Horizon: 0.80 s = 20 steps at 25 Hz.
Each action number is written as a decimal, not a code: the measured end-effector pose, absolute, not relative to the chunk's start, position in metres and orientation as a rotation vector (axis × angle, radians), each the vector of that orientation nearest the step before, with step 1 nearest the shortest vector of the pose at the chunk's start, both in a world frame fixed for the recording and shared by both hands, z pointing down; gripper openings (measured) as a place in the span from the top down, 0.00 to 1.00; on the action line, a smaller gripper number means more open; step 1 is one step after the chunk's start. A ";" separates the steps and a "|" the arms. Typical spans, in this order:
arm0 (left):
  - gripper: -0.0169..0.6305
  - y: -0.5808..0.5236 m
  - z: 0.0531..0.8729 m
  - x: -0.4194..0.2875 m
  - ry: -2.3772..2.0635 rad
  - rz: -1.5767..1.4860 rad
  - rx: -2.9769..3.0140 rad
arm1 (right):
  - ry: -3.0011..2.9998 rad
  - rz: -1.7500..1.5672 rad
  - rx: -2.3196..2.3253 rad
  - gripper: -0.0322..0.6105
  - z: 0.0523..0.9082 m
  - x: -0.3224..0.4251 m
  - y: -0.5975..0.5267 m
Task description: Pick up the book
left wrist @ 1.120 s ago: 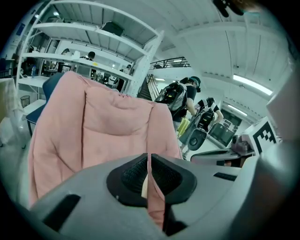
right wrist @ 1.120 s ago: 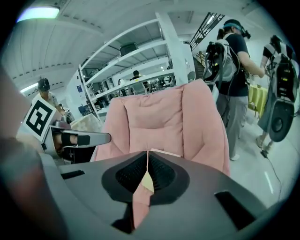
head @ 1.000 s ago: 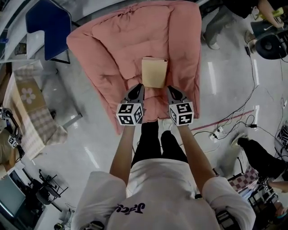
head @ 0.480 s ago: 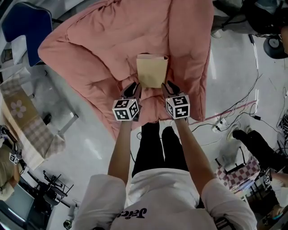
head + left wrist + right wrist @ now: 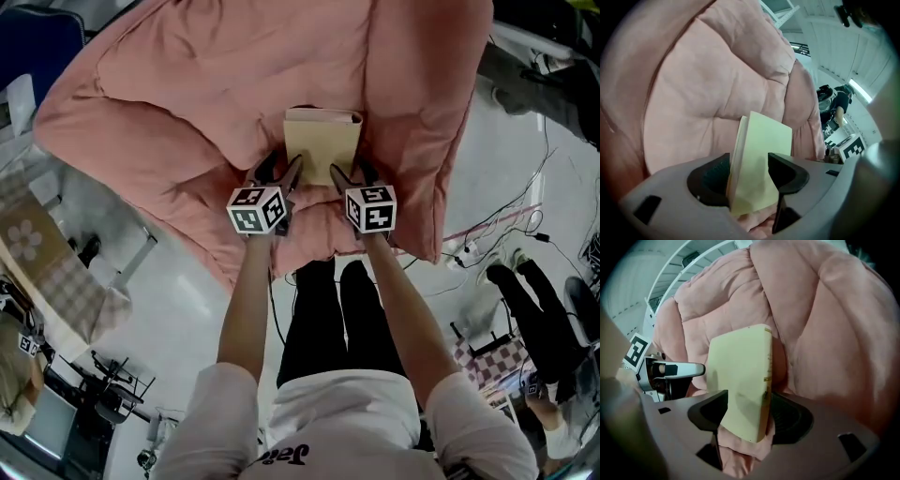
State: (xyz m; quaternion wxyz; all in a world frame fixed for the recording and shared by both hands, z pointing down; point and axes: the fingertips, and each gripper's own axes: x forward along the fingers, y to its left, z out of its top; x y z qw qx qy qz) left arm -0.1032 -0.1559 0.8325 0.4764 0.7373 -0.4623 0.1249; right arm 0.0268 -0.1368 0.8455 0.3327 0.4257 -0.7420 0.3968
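The book (image 5: 322,142) is propped on the pink quilt (image 5: 178,94), its near corners taken between the jaws of the left gripper (image 5: 277,172) and the right gripper (image 5: 345,173). Both pairs, just opened, are held apart. If closed this shallowly, the corners may be squeezed out, or quilt pinched.

Your left forearm (image 5: 246,300) and right forearm (image 5: 401,300) reach forward side by side; your left gripper (image 5: 279,169) and right gripper (image 5: 352,172) tilt downward, level with each other, marker cubes upward behind the jaws; both pairs of jaws have just been opening and stand wide; a near corner of the book (image 5: 322,141) sits between each pair, unclamped.
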 end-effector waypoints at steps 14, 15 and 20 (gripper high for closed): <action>0.73 -0.161 0.850 -0.088 -1.023 0.294 1.844 | -1.947 1.068 1.066 0.53 0.859 0.028 -0.142; 0.74 -0.160 0.850 -0.087 -1.023 0.301 1.845 | -1.943 1.070 1.067 0.53 0.859 0.029 -0.141; 0.75 -0.155 0.846 -0.086 -1.042 0.319 1.841 | -1.934 1.080 1.061 0.53 0.857 0.029 -0.138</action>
